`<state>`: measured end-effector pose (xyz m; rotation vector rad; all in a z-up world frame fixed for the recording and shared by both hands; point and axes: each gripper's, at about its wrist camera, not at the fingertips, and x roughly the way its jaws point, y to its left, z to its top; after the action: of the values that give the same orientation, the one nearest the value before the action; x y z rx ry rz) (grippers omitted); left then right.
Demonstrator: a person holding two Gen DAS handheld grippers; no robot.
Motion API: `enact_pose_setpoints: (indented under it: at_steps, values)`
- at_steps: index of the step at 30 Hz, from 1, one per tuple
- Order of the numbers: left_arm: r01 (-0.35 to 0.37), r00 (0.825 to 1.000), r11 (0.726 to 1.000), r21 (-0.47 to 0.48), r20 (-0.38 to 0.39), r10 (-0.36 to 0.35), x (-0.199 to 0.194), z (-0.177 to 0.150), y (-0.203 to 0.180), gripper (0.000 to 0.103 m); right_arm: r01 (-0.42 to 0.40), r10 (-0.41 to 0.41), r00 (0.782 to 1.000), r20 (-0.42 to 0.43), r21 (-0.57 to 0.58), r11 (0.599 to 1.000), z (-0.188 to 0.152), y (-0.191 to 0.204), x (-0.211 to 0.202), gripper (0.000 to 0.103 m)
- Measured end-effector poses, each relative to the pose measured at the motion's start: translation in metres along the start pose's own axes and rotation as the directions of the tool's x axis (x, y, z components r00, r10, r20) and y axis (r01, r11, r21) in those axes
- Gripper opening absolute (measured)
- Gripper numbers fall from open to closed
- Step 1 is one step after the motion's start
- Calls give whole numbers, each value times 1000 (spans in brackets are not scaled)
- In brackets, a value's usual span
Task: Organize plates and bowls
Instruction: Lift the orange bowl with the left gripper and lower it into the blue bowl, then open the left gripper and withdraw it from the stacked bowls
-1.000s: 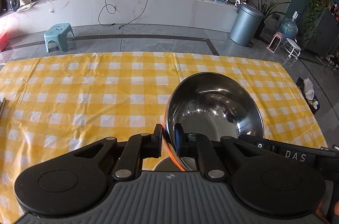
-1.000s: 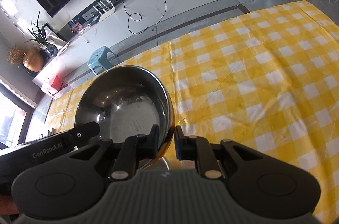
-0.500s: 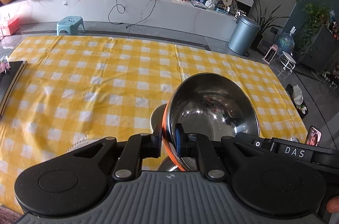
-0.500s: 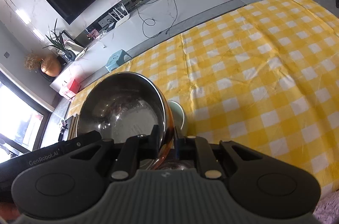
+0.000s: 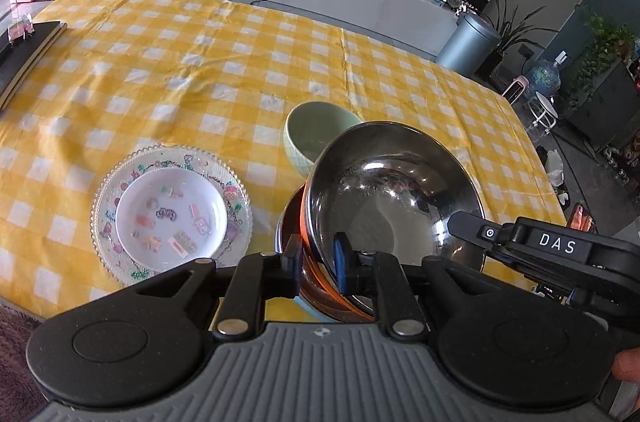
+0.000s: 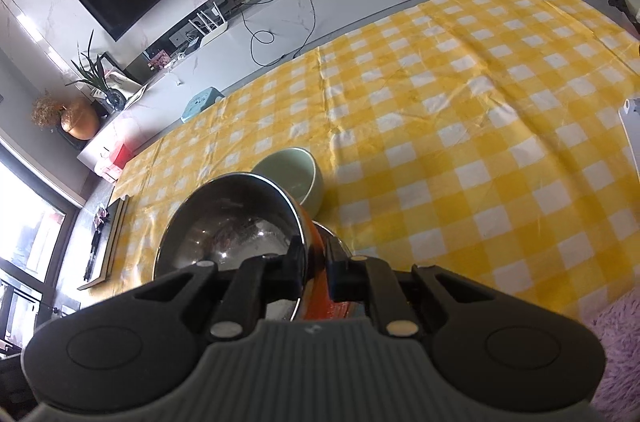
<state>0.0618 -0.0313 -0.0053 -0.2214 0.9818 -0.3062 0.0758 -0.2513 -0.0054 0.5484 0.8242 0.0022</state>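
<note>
A steel bowl [image 5: 392,198] with an orange outside hangs tilted between both grippers near the table's front edge. My left gripper [image 5: 318,258] has the bowl's near rim between its fingers. Its jaws are opening, and the pads still look to be touching the wall. My right gripper [image 6: 316,258] is shut on the opposite rim of the steel bowl [image 6: 232,222]. Just beneath sits a second steel bowl [image 5: 290,218]. A pale green bowl [image 5: 316,130] stands right behind. To the left, a small white dish [image 5: 160,198] rests on a patterned glass plate [image 5: 104,206].
A yellow checked cloth [image 5: 200,62] covers the table. A black board [image 5: 24,50] lies at its left edge. A white object [image 6: 632,126] pokes in at the right edge. A fluffy purple rug [image 6: 616,342] lies below the front edge.
Both grippers drew the steel bowl back toward the table's front edge and slightly down. The green bowl, the plates and the lower bowl came into view. The left jaws stand a little wider.
</note>
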Motion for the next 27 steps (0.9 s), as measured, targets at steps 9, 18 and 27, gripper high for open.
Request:
enact_pose_setpoints:
  at_steps: [9, 18, 27]
  values:
    - [-24, 1000, 999, 28, -6, 24, 2, -9, -4, 22, 38, -39, 999, -31, -22, 999, -5, -5, 16, 8]
    - [-15, 1000, 1000, 26, 6, 15, 4, -7, -2, 23, 57, -58, 998, -26, -39, 998, -6, -4, 22, 8]
    - [-10, 1000, 1000, 21, -20, 10, 12, -10, 4, 19, 56, -57, 998, -25, -39, 998, -6, -3, 22, 6]
